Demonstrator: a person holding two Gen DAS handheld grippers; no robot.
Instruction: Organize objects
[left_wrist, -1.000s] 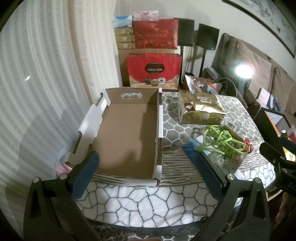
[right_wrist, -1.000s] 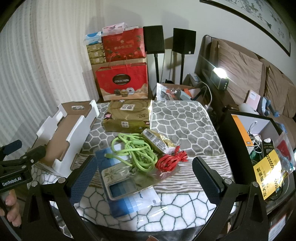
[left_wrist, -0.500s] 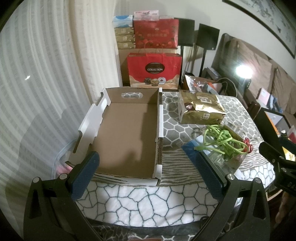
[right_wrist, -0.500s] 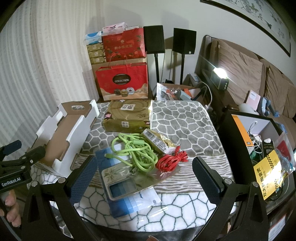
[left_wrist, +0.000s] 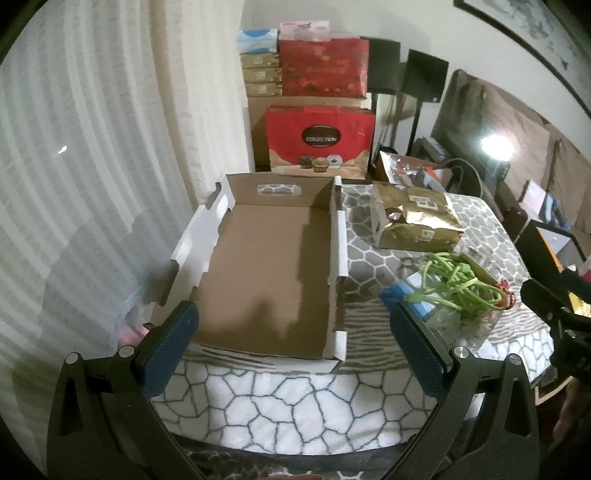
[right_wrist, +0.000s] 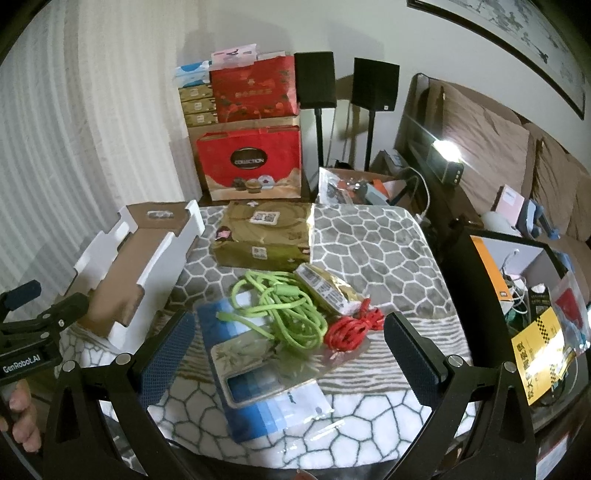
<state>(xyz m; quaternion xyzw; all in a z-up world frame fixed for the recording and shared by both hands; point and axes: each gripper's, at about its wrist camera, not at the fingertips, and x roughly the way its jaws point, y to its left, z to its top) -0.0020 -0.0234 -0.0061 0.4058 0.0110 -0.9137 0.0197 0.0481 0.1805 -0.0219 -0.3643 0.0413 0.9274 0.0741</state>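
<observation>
An open, empty cardboard tray (left_wrist: 266, 280) sits on the left of the table; it also shows in the right wrist view (right_wrist: 122, 273). To its right lie a gold box (right_wrist: 266, 236), a green cable (right_wrist: 284, 314), a red cable (right_wrist: 351, 328), a gold snack packet (right_wrist: 328, 291) and a blue phone-case package (right_wrist: 251, 365). My left gripper (left_wrist: 295, 350) is open and empty over the tray's near edge. My right gripper (right_wrist: 288, 354) is open and empty above the blue package.
The table has a grey and white honeycomb cloth (right_wrist: 369, 243). Red gift bags (left_wrist: 317, 140) and stacked boxes stand behind it. Speakers (right_wrist: 375, 88), a sofa and a black shelf unit (right_wrist: 517, 280) with clutter are to the right. A curtain (left_wrist: 74, 147) is on the left.
Both views have shifted slightly; the left view is a little blurred. Nothing on the table has moved.
</observation>
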